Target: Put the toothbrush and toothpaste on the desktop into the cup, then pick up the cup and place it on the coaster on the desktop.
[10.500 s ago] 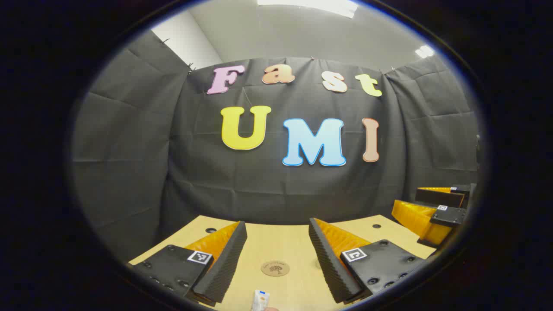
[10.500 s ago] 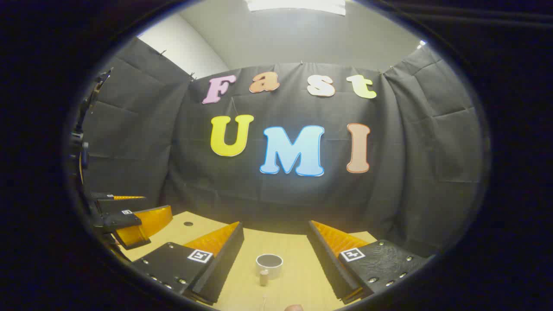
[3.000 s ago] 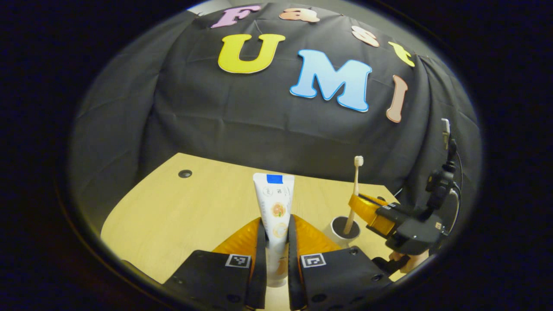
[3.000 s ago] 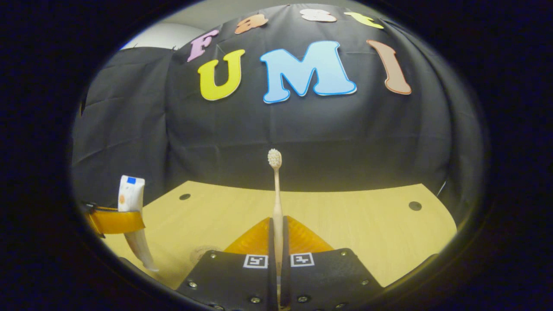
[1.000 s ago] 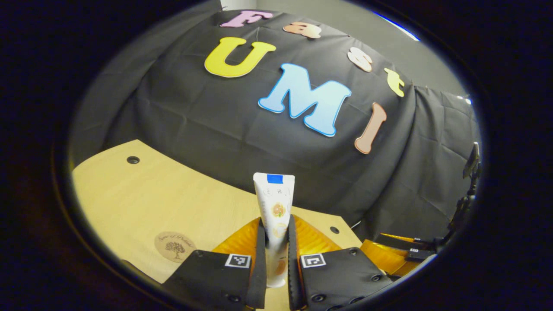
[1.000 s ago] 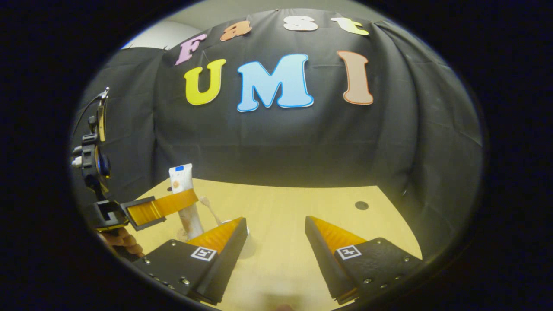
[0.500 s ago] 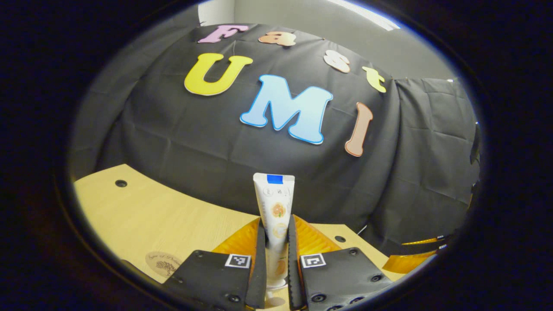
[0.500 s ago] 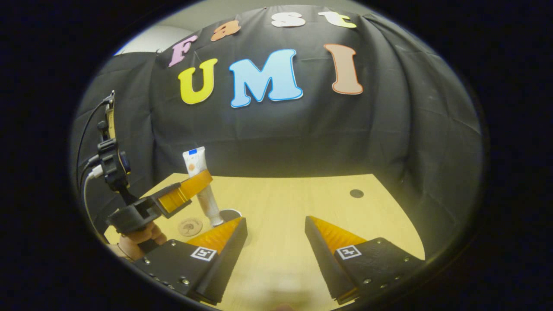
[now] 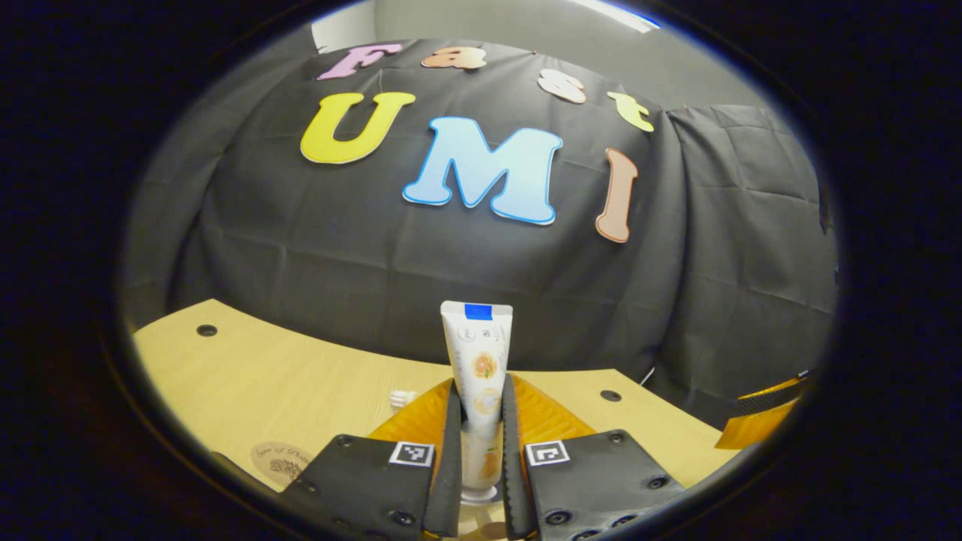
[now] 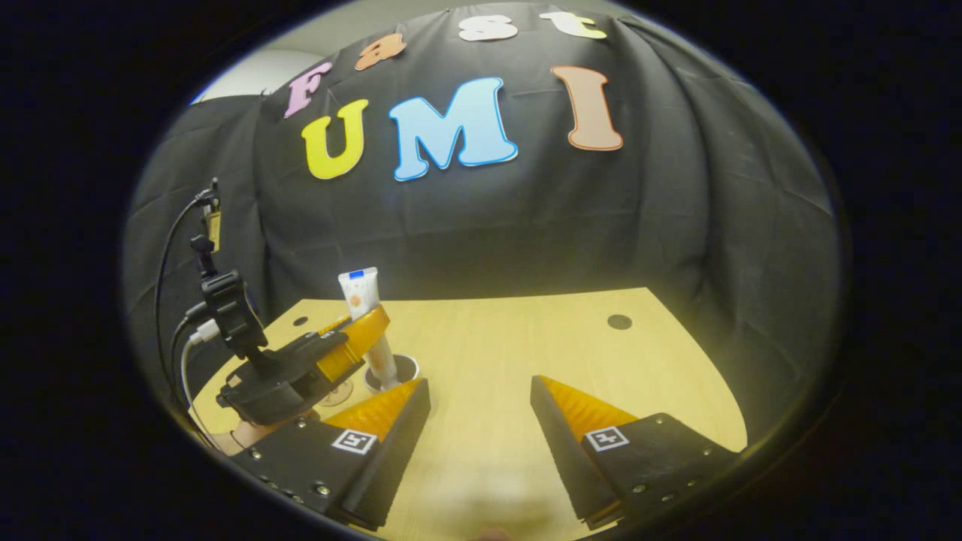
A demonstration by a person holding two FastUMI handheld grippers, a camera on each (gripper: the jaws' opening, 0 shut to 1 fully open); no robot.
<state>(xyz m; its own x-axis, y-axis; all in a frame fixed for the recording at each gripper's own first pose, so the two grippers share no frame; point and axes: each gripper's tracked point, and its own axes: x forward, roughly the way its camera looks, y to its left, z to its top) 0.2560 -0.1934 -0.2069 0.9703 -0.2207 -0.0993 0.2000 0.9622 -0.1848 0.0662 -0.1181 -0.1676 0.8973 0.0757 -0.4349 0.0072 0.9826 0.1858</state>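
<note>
The toothpaste [image 9: 476, 353] is held upright between the two fingers of the left gripper [image 9: 476, 481], cap end down. In the right gripper view its lower end is seen dipped into the one cup [image 10: 402, 368] on the counter [image 10: 526, 353]; half a second ago it was just above the rim. One toothbrush head [image 9: 403, 397] peeks out beside the left gripper's fingers. One coaster [image 9: 282, 460] lies on the counter, just beside the cup. The right gripper [image 10: 479, 421] is held with its fingers wide apart and nothing between them, as it was a second ago.
</note>
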